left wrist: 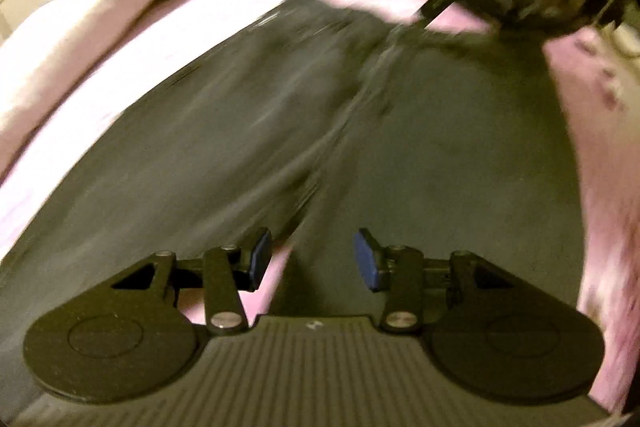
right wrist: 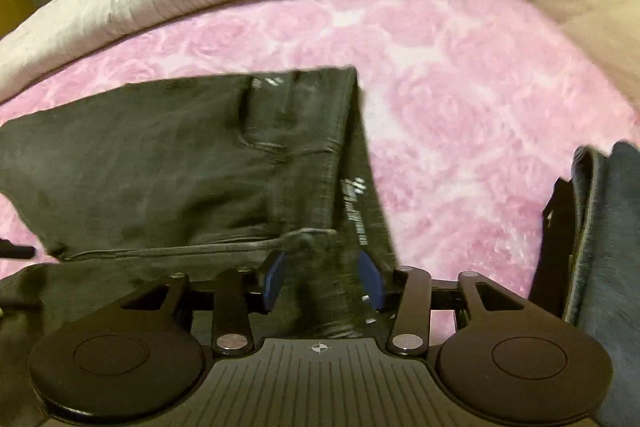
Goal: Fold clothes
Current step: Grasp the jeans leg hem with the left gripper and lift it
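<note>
Dark grey pants (right wrist: 168,163) lie spread on the pink rose-print blanket (right wrist: 460,99), waistband w/ white print toward the right wrist cam. Right gripper (right wrist: 322,281) has a bunch of that fabric btwn its blue pads, jaws pinching it. Left gripper (left wrist: 312,259) hangs over the pants, jaws apart w/ nothing btwn them. Both views pretty blurry tbh. Folded navy cloth (right wrist: 612,247) sits off to the right.
</note>
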The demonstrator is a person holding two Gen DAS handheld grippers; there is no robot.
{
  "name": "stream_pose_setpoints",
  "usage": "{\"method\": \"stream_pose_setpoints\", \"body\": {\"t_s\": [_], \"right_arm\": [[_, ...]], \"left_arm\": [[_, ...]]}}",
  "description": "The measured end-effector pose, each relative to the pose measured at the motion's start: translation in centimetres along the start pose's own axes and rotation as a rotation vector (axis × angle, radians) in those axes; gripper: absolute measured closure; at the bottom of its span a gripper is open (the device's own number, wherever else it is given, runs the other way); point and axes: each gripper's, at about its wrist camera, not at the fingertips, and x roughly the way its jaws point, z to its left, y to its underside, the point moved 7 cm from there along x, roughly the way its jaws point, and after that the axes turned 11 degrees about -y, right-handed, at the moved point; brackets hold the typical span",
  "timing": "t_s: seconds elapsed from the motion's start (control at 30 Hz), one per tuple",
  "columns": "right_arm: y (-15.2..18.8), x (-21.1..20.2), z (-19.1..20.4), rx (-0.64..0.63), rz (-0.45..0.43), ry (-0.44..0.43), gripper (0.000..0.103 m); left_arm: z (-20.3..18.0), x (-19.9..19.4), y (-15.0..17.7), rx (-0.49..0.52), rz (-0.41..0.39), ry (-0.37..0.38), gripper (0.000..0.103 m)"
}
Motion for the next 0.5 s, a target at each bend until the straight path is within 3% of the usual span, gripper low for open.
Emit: {"method": "stream_pose_setpoints", "body": {"t_s": [0.13,0.2,0.3,0.5], "right_arm": [[0.2,-0.1,6.9,-0.054,-0.002,-0.062,0.057],[0.6,0.8,10.8,-0.091,0.027,-0.120,0.057],[1.1,2.1,16.1,-0.138,0.045,-0.139,0.057],[2.4,5.2,24.0,-0.035,0.075,-0.145,0.057]], "left_arm": [[6.7,-2.2,7.6,0.060,0.093,-0.165,0.062],[10.7,-2.8,11.5,0.119,0.134,-0.251,0.062],[17.0,-2.8,17.1,0.228,0.188,-0.364,0.062],[28.4,-0.6,26.3,0.464,0.265,-0.530,0.063]]}}
